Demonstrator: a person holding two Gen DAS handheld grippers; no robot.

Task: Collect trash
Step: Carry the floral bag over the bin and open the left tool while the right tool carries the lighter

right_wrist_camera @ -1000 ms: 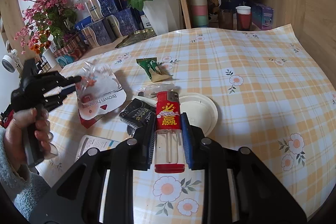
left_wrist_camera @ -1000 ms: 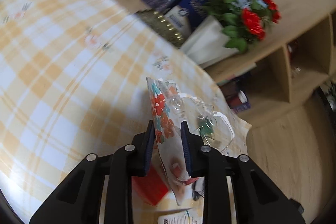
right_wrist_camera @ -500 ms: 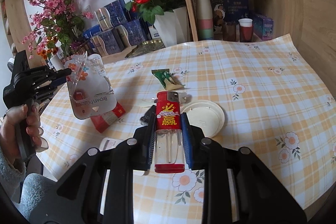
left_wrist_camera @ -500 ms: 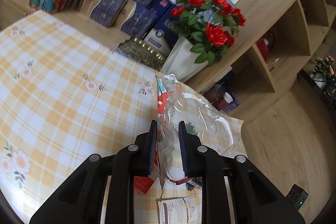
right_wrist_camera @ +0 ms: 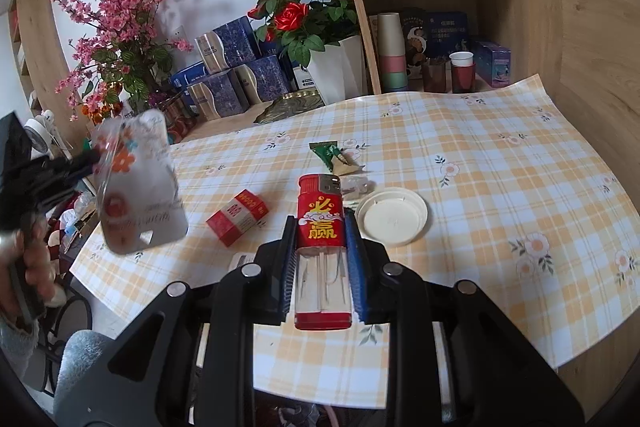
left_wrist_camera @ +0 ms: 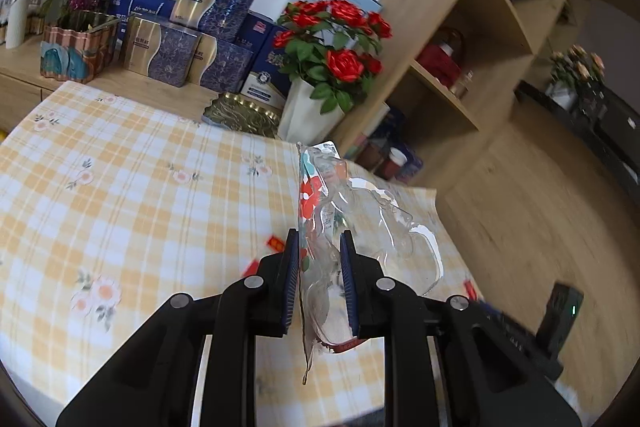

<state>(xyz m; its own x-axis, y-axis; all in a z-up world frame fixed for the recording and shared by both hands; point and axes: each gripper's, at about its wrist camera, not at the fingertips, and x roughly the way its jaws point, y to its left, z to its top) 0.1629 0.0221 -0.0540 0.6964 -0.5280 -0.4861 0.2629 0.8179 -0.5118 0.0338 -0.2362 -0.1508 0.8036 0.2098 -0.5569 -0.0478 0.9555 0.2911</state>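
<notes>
Right gripper (right_wrist_camera: 318, 247) is clamping a large red lighter (right_wrist_camera: 320, 223) upright between its blue pads, above the near edge of the table (right_wrist_camera: 500, 187). Landmark: white lid (right_wrist_camera: 392, 217), lying flat on the yellow-checked floral tablecloth.

Left gripper (left_wrist_camera: 319, 259) is pinching a clear plastic blister pack with a red flower print (left_wrist_camera: 320, 211), jaws narrow on the flat sheet. In the right wrist view that pack (right_wrist_camera: 136, 187) is hanging in the air off the table's left edge, well left of the lid, blurred. A hand (right_wrist_camera: 28, 267) is gripping the left tool's handle there.

Remaining on the cloth:
- Small red box (right_wrist_camera: 238, 217) is lying left of the lid, apart from it.
- Crumpled clear wrapper (right_wrist_camera: 356, 185) is sitting just behind the lid.
- Green wrapper (right_wrist_camera: 334, 157) is lying farther back than that.
- White printed slip (right_wrist_camera: 240, 261) is showing near the lid's left, partly hidden by the gripper.

The cloth's far right corner is curling up against the wooden shelf unit (right_wrist_camera: 440, 7).

Behind the lid, past the table's far edge: white pot of red roses (right_wrist_camera: 316, 23), blue and gold boxes (right_wrist_camera: 236, 67), a pink blossom arrangement (right_wrist_camera: 120, 23). Shelf compartment is holding stacked paper cups (right_wrist_camera: 392, 55) and a red cup (right_wrist_camera: 462, 75). White wall is backing everything.
</notes>
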